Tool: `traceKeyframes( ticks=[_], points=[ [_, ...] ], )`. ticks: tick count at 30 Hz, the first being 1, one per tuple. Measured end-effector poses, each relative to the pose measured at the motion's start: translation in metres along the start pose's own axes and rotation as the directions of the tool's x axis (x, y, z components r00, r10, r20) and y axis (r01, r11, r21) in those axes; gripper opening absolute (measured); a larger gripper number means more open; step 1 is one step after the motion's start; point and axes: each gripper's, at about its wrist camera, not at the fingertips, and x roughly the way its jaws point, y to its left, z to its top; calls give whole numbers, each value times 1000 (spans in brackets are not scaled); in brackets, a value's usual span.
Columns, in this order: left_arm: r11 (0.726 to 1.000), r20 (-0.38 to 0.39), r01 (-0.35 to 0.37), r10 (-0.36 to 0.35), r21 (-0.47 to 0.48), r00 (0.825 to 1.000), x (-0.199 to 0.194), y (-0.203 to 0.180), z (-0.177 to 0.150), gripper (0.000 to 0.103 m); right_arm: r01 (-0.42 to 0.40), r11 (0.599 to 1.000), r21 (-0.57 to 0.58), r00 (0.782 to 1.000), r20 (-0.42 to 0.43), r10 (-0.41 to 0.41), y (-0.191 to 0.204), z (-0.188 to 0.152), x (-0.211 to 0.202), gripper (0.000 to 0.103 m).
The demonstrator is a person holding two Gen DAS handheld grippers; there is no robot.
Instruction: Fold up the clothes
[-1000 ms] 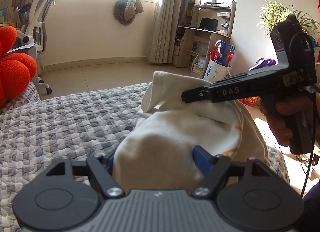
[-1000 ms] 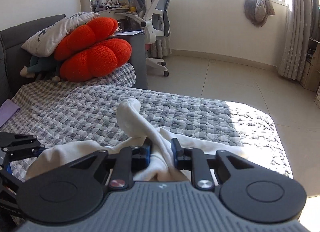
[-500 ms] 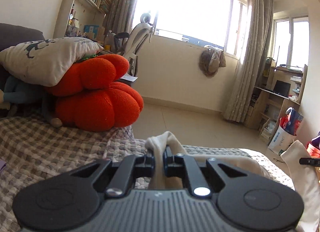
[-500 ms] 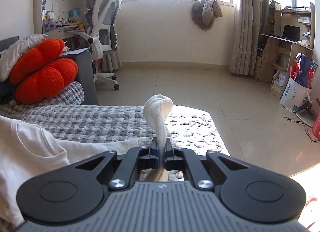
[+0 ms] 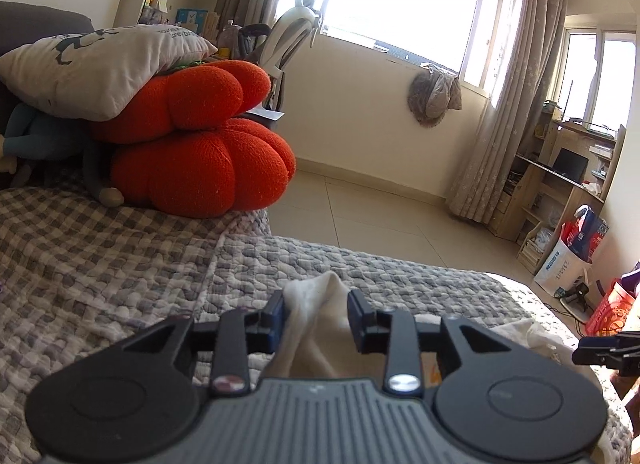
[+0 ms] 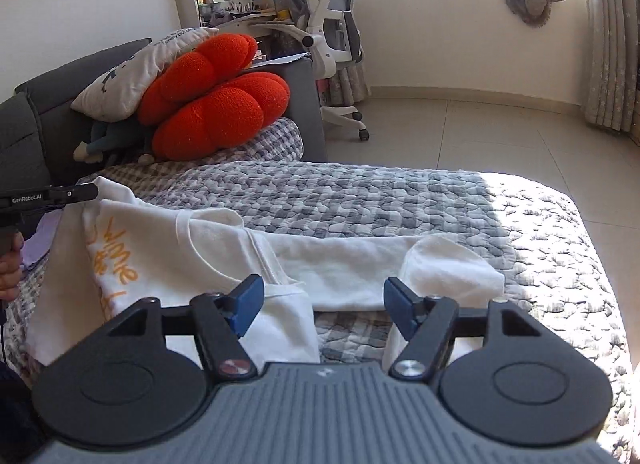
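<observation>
Half a second earlier both grippers were pinched tight on bunched white cloth and carried high; now the right gripper has its blue pads spread wide with nothing between them, and the white T-shirt it was holding lies on the grey quilted bedspread. The left gripper has also loosened: its jaws stand partly apart, a fold of the shirt's edge rising between them and touching the left pad, but whether that counts as a grip cannot be told from this view. In the right wrist view the same tool's finger reaches in from the left edge to the shirt's far corner, which stands lifted off the bed. The shirt lies across the bedspread with its long axis running left to right, the neckline ribbing near the middle and orange lettering on the left portion turned sideways; one short sleeve points to the right, toward the sunlit end of the bed. As a judgement, the garment looks roughly spread and partly doubled over itself rather than squared into a neat packet, with a loose flap hanging toward the camera, so the folds that would make a tidy stack seem yet to be made. Orange cushions and a printed pillow sit well apart at the headboard.
</observation>
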Motion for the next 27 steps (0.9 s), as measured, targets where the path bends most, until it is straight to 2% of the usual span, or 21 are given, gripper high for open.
traceKeyframes(
  ticks=[2,3,4,5,6,7,8,11,13,14,16,17,18,21,24,25,26,27],
  points=[
    [1000,-11,-5,6,14,1000,4,-1,-2,36,-84,995,50,992,-87,88,0,-5,14,70],
    [1000,-11,-8,9,21,1000,5,-2,-3,37,-99,994,54,986,-127,105,2,-9,21,70],
    [1000,-19,-4,4,16,1000,6,-2,-3,38,-97,995,26,979,-179,100,11,-15,29,70],
    [1000,-26,1,-1,11,1000,8,-1,-3,38,-94,996,-8,977,-194,90,18,-19,33,70],
    [1000,-42,3,-3,9,999,10,-1,-5,38,-91,995,-42,976,-205,80,25,-24,37,65],
    [1000,-58,5,-4,9,998,13,-1,-7,38,-92,992,-87,978,-195,73,33,-25,38,32],
    [1000,-66,-3,4,15,998,13,-2,-8,38,-87,991,-106,984,-167,68,39,-23,35,11],
    [1000,-55,2,-1,13,998,9,0,-9,38,-52,988,-144,998,-29,48,49,-12,15,10],
    [1000,-40,29,-30,-10,999,4,3,-8,41,-1,990,-144,991,134,20,46,-1,-16,9],
    [999,-39,45,-46,-21,998,3,4,-8,45,67,987,-145,978,207,-36,45,3,-31,9],
    [993,-66,114,-114,-3,991,4,-6,-11,51,208,968,-141,932,330,-152,42,8,-55,8],
    [989,-81,149,-148,6,986,5,-12,-13,53,295,947,-131,899,375,-228,38,9,-62,8],
    [983,-97,185,-182,14,978,6,-17,-14,55,381,918,-115,857,417,-303,34,9,-69,8],
    [956,-144,290,-282,37,949,8,-33,-19,56,557,827,-75,756,458,-467,19,8,-71,8],
    [918,-193,392,-376,53,906,10,-49,-24,58,654,755,-54,685,467,-560,1,4,-69,8],
    [903,-210,425,-405,58,890,11,-54,-25,59,641,766,-49,694,462,-552,-6,3,-71,8],
    [887,-226,458,-434,62,872,12,-59,-27,64,602,797,-50,722,459,-517,-13,1,-72,8],
    [869,-243,490,-463,65,853,13,-65,-28,69,553,832,-52,761,438,-479,-18,2,-73,8]
  ],
)
